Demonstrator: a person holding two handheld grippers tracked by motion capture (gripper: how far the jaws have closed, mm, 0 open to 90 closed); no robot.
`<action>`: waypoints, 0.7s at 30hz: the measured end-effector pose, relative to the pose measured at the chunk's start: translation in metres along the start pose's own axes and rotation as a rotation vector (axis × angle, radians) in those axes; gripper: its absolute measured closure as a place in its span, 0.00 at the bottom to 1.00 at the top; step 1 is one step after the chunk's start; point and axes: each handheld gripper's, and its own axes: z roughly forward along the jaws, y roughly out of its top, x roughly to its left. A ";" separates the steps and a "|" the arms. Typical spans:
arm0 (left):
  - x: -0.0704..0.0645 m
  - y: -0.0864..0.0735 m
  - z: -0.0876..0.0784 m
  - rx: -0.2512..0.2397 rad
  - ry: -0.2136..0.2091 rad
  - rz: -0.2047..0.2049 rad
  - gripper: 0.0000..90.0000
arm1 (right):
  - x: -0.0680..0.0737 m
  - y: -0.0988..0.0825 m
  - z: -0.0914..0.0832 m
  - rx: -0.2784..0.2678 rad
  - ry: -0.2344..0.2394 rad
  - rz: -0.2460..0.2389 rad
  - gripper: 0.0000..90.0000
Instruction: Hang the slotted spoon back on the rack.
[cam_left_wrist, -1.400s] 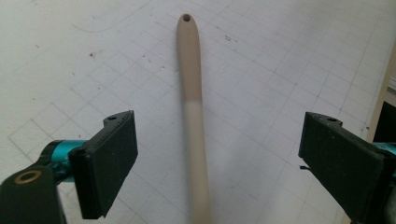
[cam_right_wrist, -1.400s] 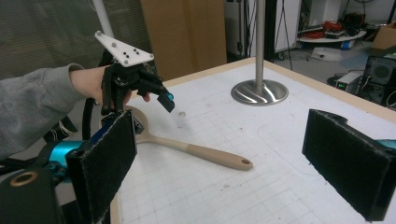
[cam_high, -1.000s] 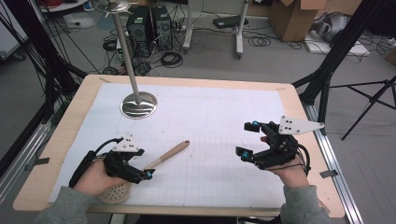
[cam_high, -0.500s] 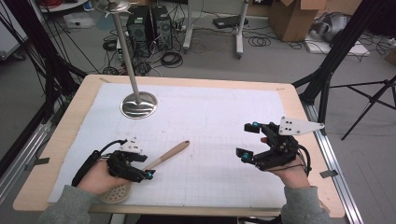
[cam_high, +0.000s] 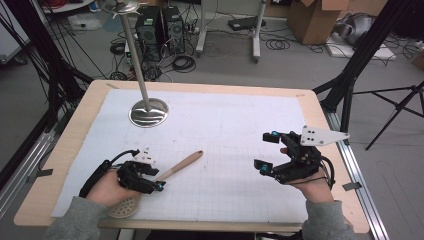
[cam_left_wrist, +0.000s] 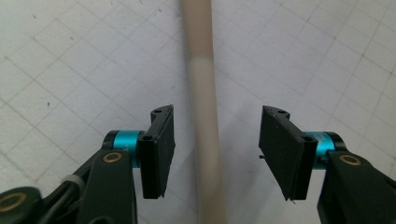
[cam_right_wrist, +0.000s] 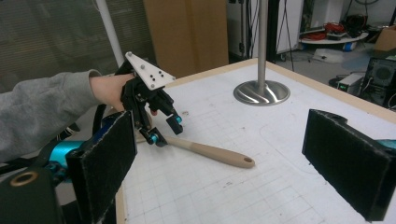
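Slotted spoon flat on the gridded mat, near the table's front-left corner, handle angled toward the middle, perforated head at the front edge under the left hand. Left gripper lowered over the handle, jaws wide on either side, not touching. Right gripper near the right edge, jaws wide, empty. Metal stand toward the back-left corner.

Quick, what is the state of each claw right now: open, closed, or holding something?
Left claw: open, jaws on either side of the spoon handle, not yet gripping it.
Right claw: open, holding nothing, above the table.
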 end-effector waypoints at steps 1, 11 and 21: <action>0.000 -0.001 0.000 0.003 0.000 0.000 0.53 | 0.000 0.000 0.000 0.000 0.000 -0.001 0.10; 0.001 -0.004 0.000 0.030 0.007 0.007 0.57 | 0.000 0.000 -0.001 -0.005 -0.001 -0.014 0.10; 0.003 -0.008 0.000 0.036 -0.004 0.007 0.62 | -0.001 0.000 -0.001 -0.004 -0.001 -0.015 0.10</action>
